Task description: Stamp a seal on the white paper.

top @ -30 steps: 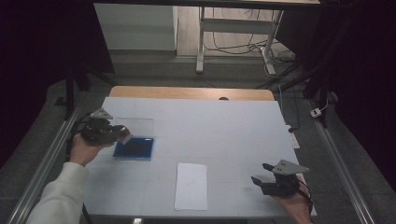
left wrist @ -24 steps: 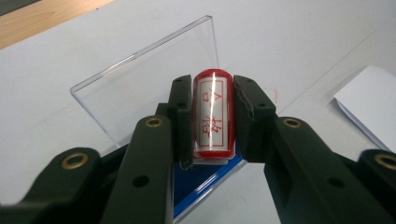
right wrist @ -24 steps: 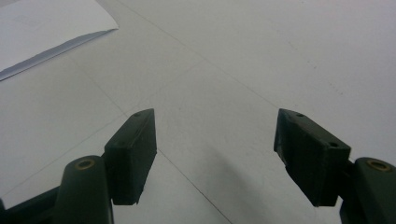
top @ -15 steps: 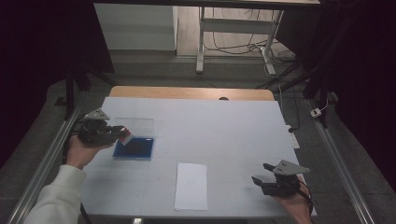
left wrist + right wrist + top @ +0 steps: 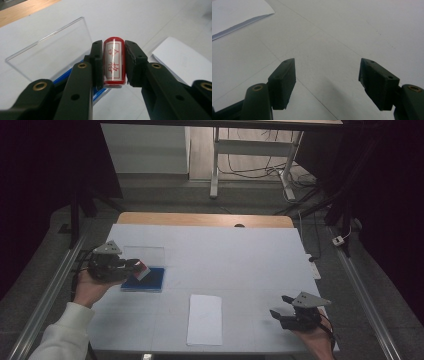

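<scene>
- High view: near the left edge of the bench (image 5: 240,250), the left claw (image 5: 135,267) holds a red stamp (image 5: 142,269) just over the blue ink pad (image 5: 150,279), whose clear lid (image 5: 145,254) stands open on the far side. A white paper sheet (image 5: 205,318) lies near the front edge, about midway along it, and the stamp would have to travel toward that edge and to the right to reach it. The right claw (image 5: 278,312) sits low near the front right corner, beside the sheet; it is the nearer of the two to the paper, but it carries nothing
- Left gripper view: the left claw (image 5: 114,62) is clamped narrow on the red stamp (image 5: 114,60), a short cylinder with a white label and red characters. Its long axis runs along the jaws, pointing away from the hand. The clear lid (image 5: 52,47) and a blue edge of the pad (image 5: 65,76) lie below and to the left; the paper sheet (image 5: 180,60) shows at the right
- Right gripper view: the right claw (image 5: 327,82) stands wide, nothing between its jaws, over bare white bench (image 5: 352,30), a corner of the paper sheet (image 5: 237,15) at upper left
</scene>
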`<state>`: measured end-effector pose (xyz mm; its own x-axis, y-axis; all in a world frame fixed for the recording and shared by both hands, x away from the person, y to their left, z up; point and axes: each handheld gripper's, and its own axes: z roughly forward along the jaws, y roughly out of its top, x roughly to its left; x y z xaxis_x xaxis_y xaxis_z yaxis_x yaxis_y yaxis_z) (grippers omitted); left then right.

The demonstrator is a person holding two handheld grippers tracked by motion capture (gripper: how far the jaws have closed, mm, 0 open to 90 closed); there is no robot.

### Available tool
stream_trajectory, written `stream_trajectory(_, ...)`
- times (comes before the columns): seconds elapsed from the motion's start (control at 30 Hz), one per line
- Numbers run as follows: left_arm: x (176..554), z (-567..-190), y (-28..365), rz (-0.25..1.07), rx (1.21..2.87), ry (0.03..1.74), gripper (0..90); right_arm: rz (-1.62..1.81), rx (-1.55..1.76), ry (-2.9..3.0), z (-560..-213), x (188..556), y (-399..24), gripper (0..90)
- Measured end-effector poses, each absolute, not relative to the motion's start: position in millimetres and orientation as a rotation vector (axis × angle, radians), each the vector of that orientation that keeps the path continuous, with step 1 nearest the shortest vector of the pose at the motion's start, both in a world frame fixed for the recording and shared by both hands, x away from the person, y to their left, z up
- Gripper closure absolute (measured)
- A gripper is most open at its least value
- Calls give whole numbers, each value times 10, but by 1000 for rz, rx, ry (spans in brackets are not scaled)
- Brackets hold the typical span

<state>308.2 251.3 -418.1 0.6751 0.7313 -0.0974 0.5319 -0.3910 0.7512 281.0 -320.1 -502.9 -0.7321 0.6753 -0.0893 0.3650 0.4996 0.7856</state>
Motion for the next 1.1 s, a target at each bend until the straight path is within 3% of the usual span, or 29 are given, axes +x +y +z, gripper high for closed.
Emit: stream_trajectory(1.1, 2920, -4114, 1898, 227, 2155, 787, 699, 1100, 863, 2357, -5030, 2807, -3210, 301)
